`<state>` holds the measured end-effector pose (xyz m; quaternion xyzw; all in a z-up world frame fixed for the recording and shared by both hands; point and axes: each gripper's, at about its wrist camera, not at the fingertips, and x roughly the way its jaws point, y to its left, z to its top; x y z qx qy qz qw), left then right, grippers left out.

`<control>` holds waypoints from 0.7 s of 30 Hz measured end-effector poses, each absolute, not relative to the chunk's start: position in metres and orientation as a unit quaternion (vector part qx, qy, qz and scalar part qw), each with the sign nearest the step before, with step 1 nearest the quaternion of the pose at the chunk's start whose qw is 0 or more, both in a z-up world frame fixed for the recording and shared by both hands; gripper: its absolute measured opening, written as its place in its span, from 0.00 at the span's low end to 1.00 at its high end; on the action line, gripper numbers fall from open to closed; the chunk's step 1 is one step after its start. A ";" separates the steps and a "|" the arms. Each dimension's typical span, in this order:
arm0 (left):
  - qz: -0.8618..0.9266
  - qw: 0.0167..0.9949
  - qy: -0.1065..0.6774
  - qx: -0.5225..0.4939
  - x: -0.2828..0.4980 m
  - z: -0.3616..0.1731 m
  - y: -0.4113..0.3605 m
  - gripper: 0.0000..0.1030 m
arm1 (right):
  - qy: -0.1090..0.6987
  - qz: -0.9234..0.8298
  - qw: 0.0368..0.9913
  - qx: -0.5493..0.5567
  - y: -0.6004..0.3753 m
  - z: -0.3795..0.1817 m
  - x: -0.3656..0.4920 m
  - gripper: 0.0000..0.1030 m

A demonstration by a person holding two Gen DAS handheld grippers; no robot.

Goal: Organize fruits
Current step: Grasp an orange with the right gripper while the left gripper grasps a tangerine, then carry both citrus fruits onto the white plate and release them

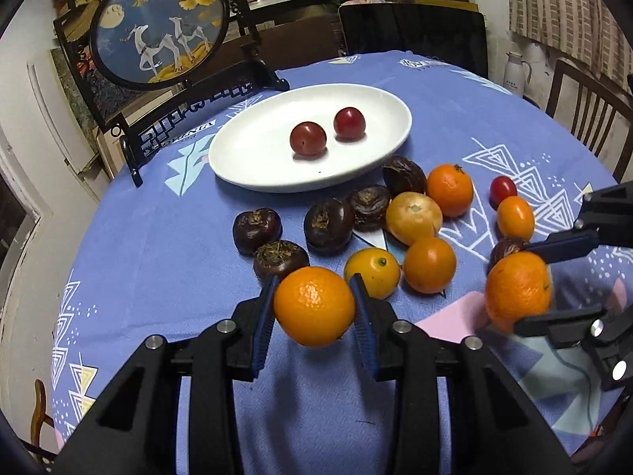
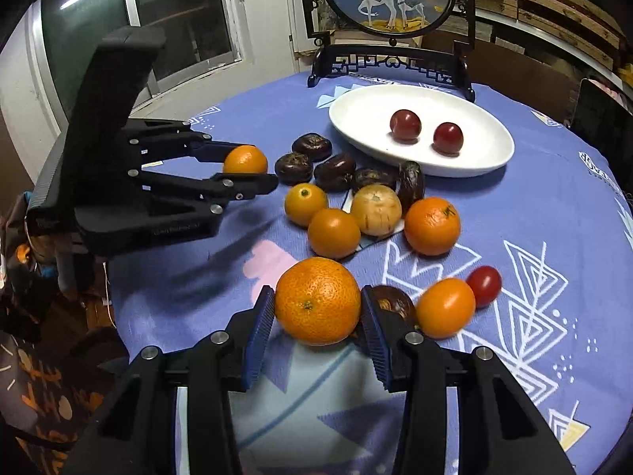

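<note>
My left gripper is shut on a smooth orange, held just above the blue tablecloth; it also shows in the right wrist view. My right gripper is shut on a larger dimpled orange, which also shows in the left wrist view. A white oval plate at the back holds two red plums. Several oranges, dark water chestnuts and a red cherry tomato lie loose between the plate and the grippers.
A black-framed round deer screen stands behind the plate on the table's far edge. A dark chair back and a wooden chair stand beyond the round table. A window is at the left.
</note>
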<state>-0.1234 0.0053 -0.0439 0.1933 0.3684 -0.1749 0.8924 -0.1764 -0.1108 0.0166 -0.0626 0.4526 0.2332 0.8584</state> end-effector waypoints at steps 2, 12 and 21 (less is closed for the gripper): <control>-0.174 0.893 0.367 0.194 -0.122 -0.044 0.006 0.35 | 0.456 0.237 0.855 -0.064 -0.107 0.014 -0.175 0.43; -0.163 0.898 0.359 0.195 -0.092 -0.031 0.005 0.35 | 0.433 0.229 0.869 -0.070 -0.113 0.038 -0.142 0.43; -0.151 0.912 0.338 0.179 -0.036 -0.003 -0.004 0.35 | 0.390 0.195 0.899 -0.037 -0.145 0.067 -0.087 0.43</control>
